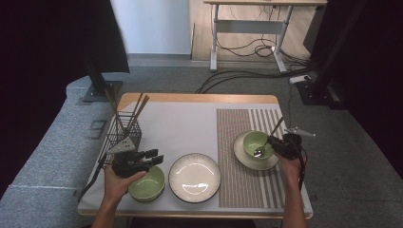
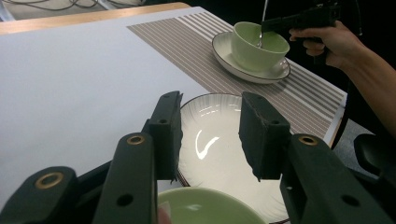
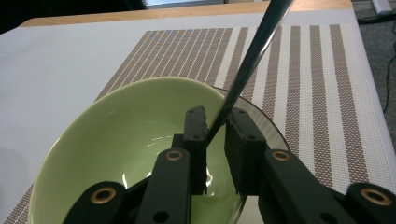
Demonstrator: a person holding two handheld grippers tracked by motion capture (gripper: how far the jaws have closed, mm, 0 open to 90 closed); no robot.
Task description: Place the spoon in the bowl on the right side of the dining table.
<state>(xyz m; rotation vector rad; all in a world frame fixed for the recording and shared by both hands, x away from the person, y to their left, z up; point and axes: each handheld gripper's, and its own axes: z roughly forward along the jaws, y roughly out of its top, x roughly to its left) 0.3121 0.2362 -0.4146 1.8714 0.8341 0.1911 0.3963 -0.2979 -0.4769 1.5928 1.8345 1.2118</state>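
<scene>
Since my right tool (image 3: pixel 216 116) stands slack around the spoon (image 3: pixel 252 51), the handle crossing the gap between its pads rather than being pinched, I should let the spoon settle on its own. Its scoop sits down in the green bowl (image 3: pixel 116 135) and its handle leans toward 1 o'clock. I judge it best to draw straight back toward 6 o'clock without brushing the rim, as the bowl rides on a saucer (image 3: pixel 261 122) on the striped mat (image 3: pixel 303 70) at the bench's 3 o'clock side. My left tool (image 1: pixel 157 156) hangs released and empty at 8 o'clock.
</scene>
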